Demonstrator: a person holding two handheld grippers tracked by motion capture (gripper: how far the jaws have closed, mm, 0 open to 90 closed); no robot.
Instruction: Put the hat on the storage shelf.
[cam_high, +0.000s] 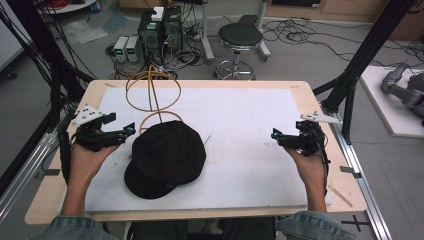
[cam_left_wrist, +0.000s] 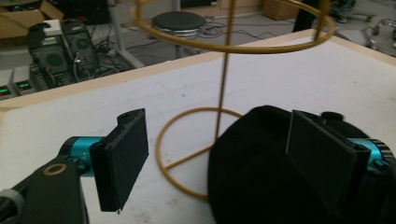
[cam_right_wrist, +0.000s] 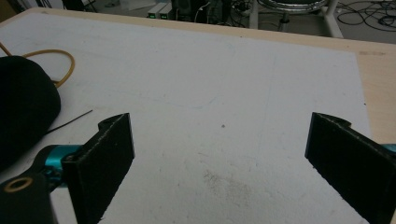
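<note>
A black cap (cam_high: 165, 157) lies on the white mat (cam_high: 240, 125), brim toward the front edge; I see it too in the left gripper view (cam_left_wrist: 261, 172) and the right gripper view (cam_right_wrist: 23, 107). Behind it stands a yellow wire stand (cam_high: 152, 95) with a top ring, a thin post and a base ring (cam_left_wrist: 187, 154) partly under the cap. My left gripper (cam_high: 127, 131) is open just left of the cap, jaws wide (cam_left_wrist: 219, 163) with nothing between them. My right gripper (cam_high: 276, 136) is open over bare mat at the right (cam_right_wrist: 224, 163), far from the cap.
The mat covers a wooden table (cam_high: 310, 95). Black frame posts (cam_high: 350, 90) rise at both sides. On the floor behind are a round stool (cam_high: 240, 37), computer towers (cam_high: 160, 30) and cables.
</note>
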